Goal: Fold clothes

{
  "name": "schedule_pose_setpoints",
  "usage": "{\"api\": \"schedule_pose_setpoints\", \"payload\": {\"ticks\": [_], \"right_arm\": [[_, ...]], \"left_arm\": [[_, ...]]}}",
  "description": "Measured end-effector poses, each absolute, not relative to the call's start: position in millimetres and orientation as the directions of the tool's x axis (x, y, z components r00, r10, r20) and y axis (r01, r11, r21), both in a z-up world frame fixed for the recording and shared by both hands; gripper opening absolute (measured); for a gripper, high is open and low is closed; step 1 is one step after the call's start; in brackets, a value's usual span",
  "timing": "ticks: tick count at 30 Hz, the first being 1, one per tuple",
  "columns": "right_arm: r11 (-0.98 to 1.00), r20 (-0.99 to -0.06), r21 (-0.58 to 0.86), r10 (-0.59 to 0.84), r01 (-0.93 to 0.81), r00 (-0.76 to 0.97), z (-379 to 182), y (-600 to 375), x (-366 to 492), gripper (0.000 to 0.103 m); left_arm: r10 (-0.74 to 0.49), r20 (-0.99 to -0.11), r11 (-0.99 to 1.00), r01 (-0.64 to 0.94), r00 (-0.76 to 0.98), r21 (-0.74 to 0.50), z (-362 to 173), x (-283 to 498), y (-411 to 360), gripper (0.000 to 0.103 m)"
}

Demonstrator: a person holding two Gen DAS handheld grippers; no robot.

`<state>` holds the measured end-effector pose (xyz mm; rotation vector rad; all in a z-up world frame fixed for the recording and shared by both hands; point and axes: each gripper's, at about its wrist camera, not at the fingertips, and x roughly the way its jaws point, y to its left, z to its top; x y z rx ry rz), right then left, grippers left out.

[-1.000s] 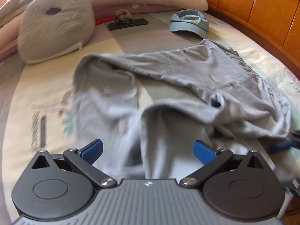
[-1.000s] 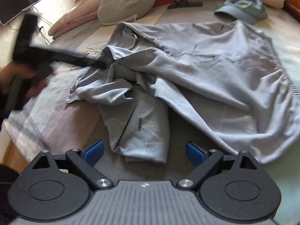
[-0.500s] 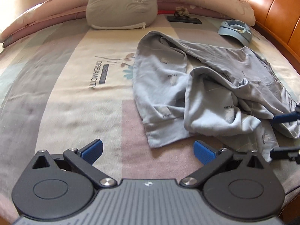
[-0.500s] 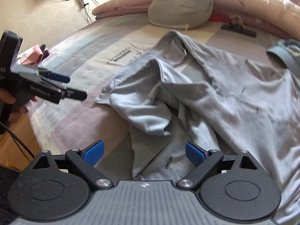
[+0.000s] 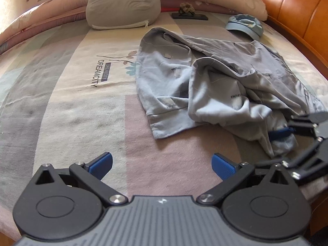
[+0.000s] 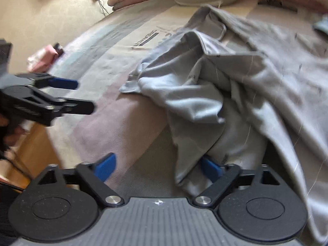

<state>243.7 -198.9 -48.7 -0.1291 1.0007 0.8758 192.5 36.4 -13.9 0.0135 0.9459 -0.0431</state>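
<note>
A crumpled pale grey cotton garment (image 5: 215, 78) lies on the striped pastel bedspread (image 5: 67, 94), in front of a grey cat-face cushion (image 5: 123, 4) and a blue cap (image 5: 245, 25); the left tongs (image 5: 162, 163) gape wide over bare bedspread, holding nothing; the right tongs (image 6: 157, 167) have just been closing, a hanging fold of the garment between them, though the blurred view suggests the pads are not yet pinching it.
</note>
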Motion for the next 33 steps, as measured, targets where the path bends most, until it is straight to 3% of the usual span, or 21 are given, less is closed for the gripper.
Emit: {"api": "schedule_pose_setpoints", "payload": {"ticks": [5,7,8,9,13,19,26,30,33], "right_arm": [[0.719,-0.815,0.056,0.433,-0.692,0.384,-47,-177,228,0.052],[0.743,-0.821,-0.014,0.373,-0.669,0.432,-46,-170,224,0.033],[0.759,-0.824,-0.043,0.342,-0.650,0.453,-45,-167,223,0.009],[0.774,-0.828,-0.061,0.313,-0.630,0.465,-44,-165,225,0.007],[0.789,-0.838,-0.031,0.314,-0.614,0.446,-31,-152,220,0.007],[0.718,-0.800,0.229,0.523,-0.657,0.293,-10,-109,214,0.007],[0.546,-0.723,0.392,0.681,-0.741,0.120,-1,-31,212,0.007],[0.476,-0.690,0.421,0.721,-0.772,0.068,8,1,212,0.008],[0.474,-0.717,0.408,0.695,-0.780,0.048,7,10,212,0.013]], "left_arm": [[-0.076,-0.807,0.996,0.084,0.586,-0.032,-19,187,63,0.102],[-0.092,-0.800,0.994,0.098,0.592,-0.043,-19,187,74,0.102],[-0.104,-0.796,0.993,0.107,0.597,-0.049,-18,186,79,0.102],[-0.115,-0.790,0.992,0.116,0.601,-0.056,-18,186,85,0.102],[-0.137,-0.776,0.988,0.140,0.616,-0.064,-16,184,108,0.102],[-0.119,-0.765,0.993,0.072,0.633,-0.095,-18,177,150,0.102],[-0.047,-0.770,0.995,-0.035,0.636,-0.090,-19,153,195,0.102],[-0.020,-0.779,0.991,-0.092,0.626,-0.099,-23,143,216,0.102],[-0.015,-0.784,0.987,-0.115,0.621,-0.110,-27,142,226,0.102]]}}
